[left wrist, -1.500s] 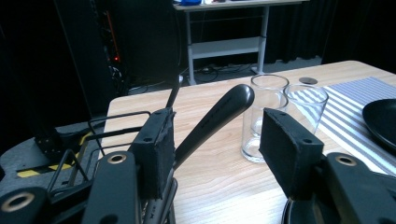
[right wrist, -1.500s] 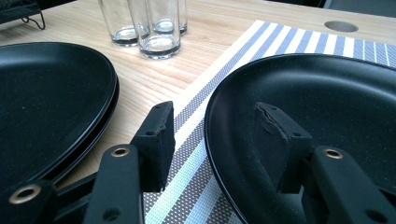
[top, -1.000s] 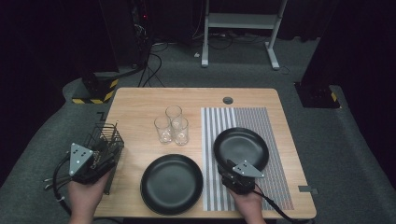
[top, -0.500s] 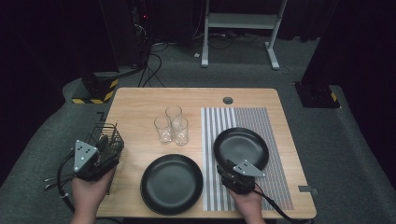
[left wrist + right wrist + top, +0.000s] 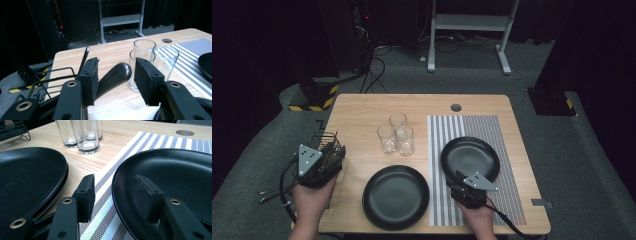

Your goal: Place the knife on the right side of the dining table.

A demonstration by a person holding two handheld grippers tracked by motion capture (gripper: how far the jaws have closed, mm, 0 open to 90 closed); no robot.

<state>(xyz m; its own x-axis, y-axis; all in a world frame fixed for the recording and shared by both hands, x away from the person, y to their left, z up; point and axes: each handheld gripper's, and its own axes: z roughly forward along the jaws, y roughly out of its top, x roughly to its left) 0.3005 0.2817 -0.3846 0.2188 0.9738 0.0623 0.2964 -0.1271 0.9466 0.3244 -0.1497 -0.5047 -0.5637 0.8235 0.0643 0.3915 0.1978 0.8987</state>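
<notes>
Resting on the light wooden table [image 5: 362, 107] are two round black plates: one [image 5: 396, 196] on bare wood, one [image 5: 470, 158] on the grey striped placemat [image 5: 492, 130]. My right hand-held gripper [image 5: 113, 192] straddles that plate's near rim, jaws apart, not pressing. My left hand-held gripper [image 5: 116, 75], over the black wire rack [image 5: 324, 142], has been closing around a black rounded utensil handle [image 5: 115, 75], one pad touching. Three clear glasses [image 5: 396, 135] stand nearby.

no readable text, labels, or numbers anywhere
</notes>
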